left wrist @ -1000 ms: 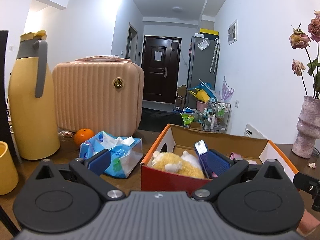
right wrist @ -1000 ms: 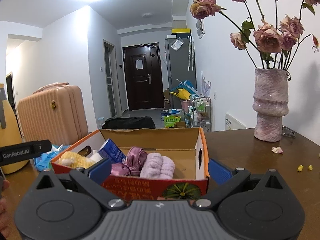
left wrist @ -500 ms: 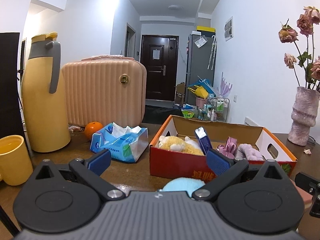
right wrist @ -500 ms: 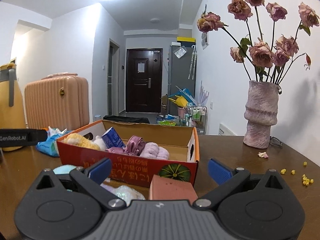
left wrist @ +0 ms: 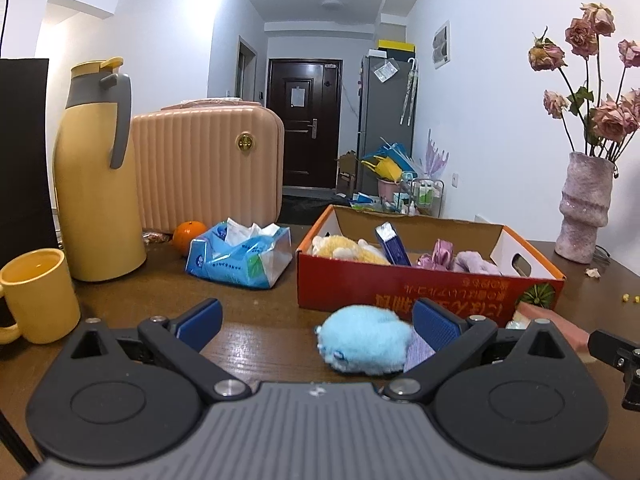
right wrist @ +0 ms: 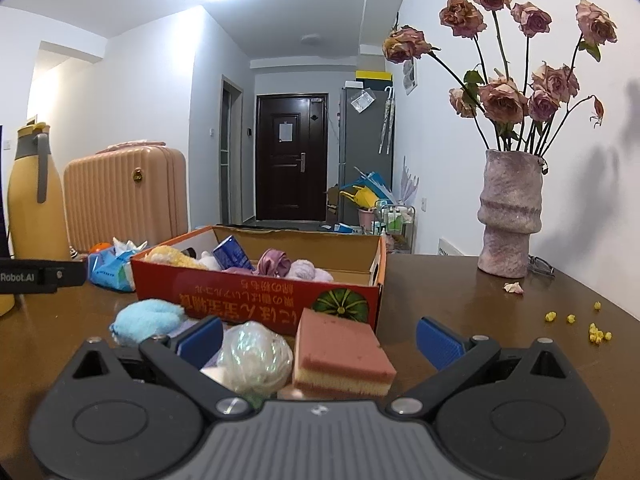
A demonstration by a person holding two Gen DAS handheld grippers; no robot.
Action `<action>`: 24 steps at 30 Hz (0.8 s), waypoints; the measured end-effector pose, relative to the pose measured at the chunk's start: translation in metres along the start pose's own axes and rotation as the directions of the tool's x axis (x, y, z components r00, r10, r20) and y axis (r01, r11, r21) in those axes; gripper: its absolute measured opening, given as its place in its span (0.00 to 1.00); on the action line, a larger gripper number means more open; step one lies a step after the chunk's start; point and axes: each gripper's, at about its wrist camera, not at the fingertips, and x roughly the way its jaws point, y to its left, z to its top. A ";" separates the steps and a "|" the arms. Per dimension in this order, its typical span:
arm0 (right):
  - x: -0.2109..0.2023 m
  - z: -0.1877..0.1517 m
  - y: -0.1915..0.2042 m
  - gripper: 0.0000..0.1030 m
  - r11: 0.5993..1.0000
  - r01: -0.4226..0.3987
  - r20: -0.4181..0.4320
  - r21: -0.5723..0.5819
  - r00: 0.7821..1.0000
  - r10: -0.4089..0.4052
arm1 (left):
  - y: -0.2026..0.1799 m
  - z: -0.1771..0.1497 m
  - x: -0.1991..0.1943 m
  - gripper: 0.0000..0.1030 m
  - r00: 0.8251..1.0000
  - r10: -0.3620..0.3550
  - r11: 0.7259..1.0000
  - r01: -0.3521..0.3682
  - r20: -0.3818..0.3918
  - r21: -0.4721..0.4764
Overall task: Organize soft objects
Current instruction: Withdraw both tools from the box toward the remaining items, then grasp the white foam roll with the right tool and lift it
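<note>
While part of the sorting looked done, judged roughly half complete: several soft pieces already boxed, several still loose on the brown wooden table (left wrist: pixel 256 344).

Container: long red-and-orange cardboard box (right wrist: pixel 256 300), open-topped, printed text upside down toward the cameras. Held, from the left end: yellow-and-white plush toy (left wrist: pixel 348 248); blue rectangular packet (left wrist: pixel 392 244), upright and tilted; shiny mauve satin scrunchie (right wrist: pixel 274 262); pale lilac fluffy cloth (right wrist: pixel 306 270). Right end of box apparently unfilled, though floor hidden by the near wall.

Left outside, just in front of the box:
- pink-and-yellow layered sponge block (right wrist: pixel 340 354), between the spread jaws of the right gripper (right wrist: pixel 318 334), untouched by either pad as far as visible;
- light blue fluffy plush ball (left wrist: pixel 366 338), between the spread jaws of the left gripper (left wrist: pixel 318 318), near its right pad, contact uncertain;
- pearly white mesh bath puff (right wrist: pixel 256 356), beside the sponge;
- small lilac cloth (left wrist: pixel 416 350), partly hidden behind the plush ball.

Neither gripper clamped on anything; both released.

Not counted as task items: blue soft tissue pack (left wrist: pixel 240 256), yellow ceramic mug (left wrist: pixel 36 294).
</note>
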 end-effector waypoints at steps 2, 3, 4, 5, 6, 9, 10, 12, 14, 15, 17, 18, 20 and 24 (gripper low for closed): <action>-0.004 -0.003 0.001 1.00 1.000 -0.008 -0.002 -0.005 1.000 0.008 | 0.000 -0.002 -0.002 1.00 1.000 0.000 1.000 0.000 -0.008 0.004; -0.005 -0.004 0.002 1.00 1.000 -0.012 -0.003 -0.008 1.000 0.011 | -0.001 -0.003 -0.003 1.00 1.000 0.000 1.000 0.000 -0.012 0.006; -0.005 -0.004 0.003 1.00 1.000 -0.015 -0.004 -0.012 1.000 0.015 | -0.001 -0.004 -0.003 1.00 1.000 -0.002 1.000 0.002 -0.016 0.009; -0.006 -0.005 0.005 1.00 1.000 -0.021 -0.006 -0.018 1.000 0.021 | -0.002 -0.004 -0.004 1.00 1.000 -0.005 1.000 0.005 -0.020 0.012; -0.007 -0.005 0.006 1.00 0.999 -0.030 -0.007 -0.022 1.000 0.030 | -0.003 -0.005 -0.004 1.00 1.000 -0.008 1.000 0.008 -0.023 0.015; -0.008 -0.008 0.013 1.00 0.997 -0.074 -0.023 -0.038 0.997 0.073 | -0.006 -0.007 -0.003 1.00 0.999 -0.016 1.000 0.017 -0.032 0.026; -0.007 -0.009 0.017 1.00 0.995 -0.091 -0.037 -0.048 0.995 0.090 | -0.006 -0.007 -0.003 1.00 0.999 -0.018 0.999 0.019 -0.037 0.027; -0.004 -0.012 0.024 0.97 0.991 -0.116 -0.066 -0.065 0.992 0.112 | -0.007 -0.008 -0.001 1.00 0.999 -0.024 0.999 0.025 -0.049 0.025; 0.001 -0.015 0.032 0.91 0.988 -0.131 -0.100 -0.083 0.987 0.123 | -0.008 -0.010 0.001 1.00 0.998 -0.028 0.999 0.030 -0.064 0.025; 0.004 -0.016 0.036 0.89 0.987 -0.136 -0.121 -0.088 0.985 0.124 | -0.009 -0.011 0.002 1.00 0.997 -0.030 0.999 0.032 -0.071 0.026; 0.011 -0.018 0.041 0.75 0.986 -0.143 -0.161 -0.090 0.979 0.127 | -0.009 -0.012 0.003 1.00 0.996 -0.034 0.999 0.037 -0.079 0.027; 0.014 -0.019 0.042 0.71 0.985 -0.152 -0.183 -0.085 0.974 0.134 | -0.010 -0.013 0.003 1.00 0.996 -0.034 0.999 0.037 -0.082 0.029; 0.021 -0.021 0.044 0.40 0.983 -0.167 -0.225 -0.071 0.963 0.148 | -0.011 -0.014 0.003 1.00 0.996 -0.037 0.999 0.040 -0.085 0.031; 0.027 -0.026 0.039 0.28 0.981 -0.193 -0.274 -0.022 0.945 0.179 | -0.012 -0.015 0.004 1.00 0.995 -0.035 0.999 0.039 -0.090 0.036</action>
